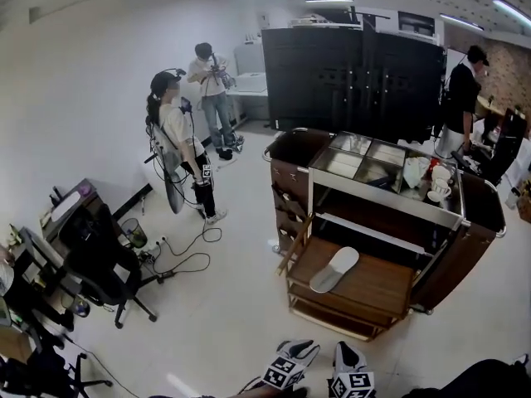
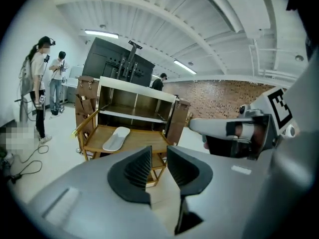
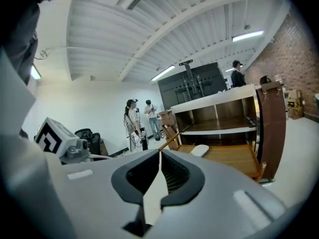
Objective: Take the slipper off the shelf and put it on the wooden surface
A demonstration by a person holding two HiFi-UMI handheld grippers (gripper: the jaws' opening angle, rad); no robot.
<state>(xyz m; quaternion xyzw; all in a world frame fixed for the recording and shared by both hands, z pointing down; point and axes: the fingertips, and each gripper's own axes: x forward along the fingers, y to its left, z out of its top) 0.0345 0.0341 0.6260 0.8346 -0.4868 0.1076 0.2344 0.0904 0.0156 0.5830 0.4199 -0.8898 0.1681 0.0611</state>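
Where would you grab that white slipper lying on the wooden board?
The slipper lies flat on the wooden board, with its long sides bare. So it is probably best to grip across its narrow width near the middle, coming down from above on the open front side, where both sides can be pinched.

Left tool [image 2: 159, 158] jaws apart, empty — right tool [image 3: 159, 158] jaws pressed together, empty.

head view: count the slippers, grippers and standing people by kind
slipper: 1
grippers: 2 (left gripper, right gripper)
standing people: 3
total: 6
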